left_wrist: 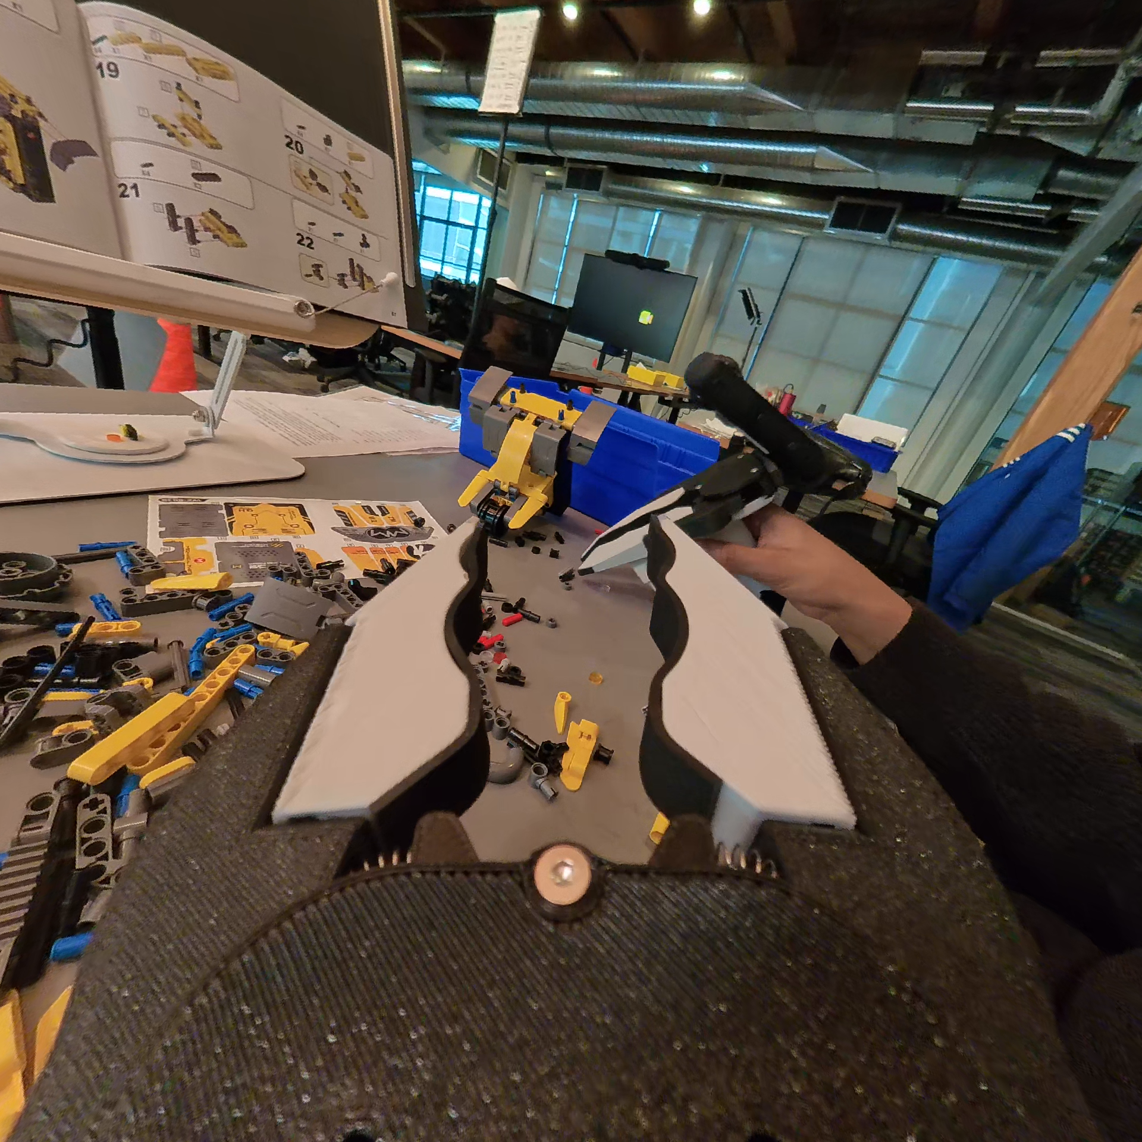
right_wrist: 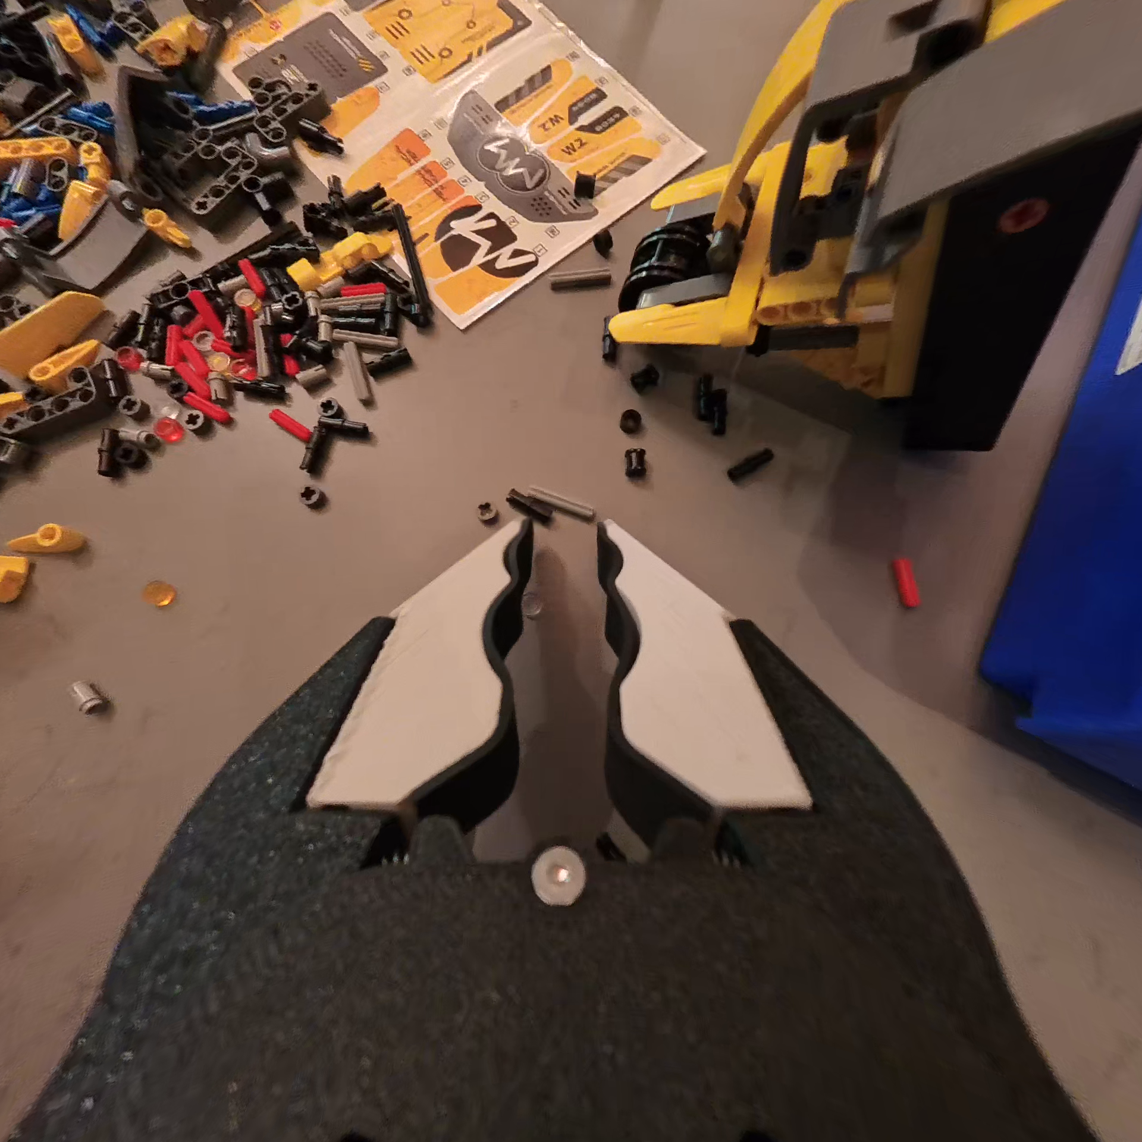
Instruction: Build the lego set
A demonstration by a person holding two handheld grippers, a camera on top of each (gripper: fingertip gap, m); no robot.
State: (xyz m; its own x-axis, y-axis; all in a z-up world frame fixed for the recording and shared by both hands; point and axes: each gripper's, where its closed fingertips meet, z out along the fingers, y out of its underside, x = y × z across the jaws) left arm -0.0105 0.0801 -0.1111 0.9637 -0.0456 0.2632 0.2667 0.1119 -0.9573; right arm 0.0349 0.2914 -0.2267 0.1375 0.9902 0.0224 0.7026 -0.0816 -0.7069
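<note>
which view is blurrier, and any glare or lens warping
Right wrist view: motion blur smears the yellow model and blue bin. Left wrist view: sharper, though ceiling lights flare and the fisheye bends the manual stand and windows.

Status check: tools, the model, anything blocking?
Both tools open, empty: left, right over small black pin. Yellow model untouched by blue bin. Nothing blocking.

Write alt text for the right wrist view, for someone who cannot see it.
The open, empty right gripper points down at a small black pin and thin grey axle on a grey table. Loose black, red and yellow Lego pieces lie left, a sticker sheet beyond, a half-built yellow model right.
</note>
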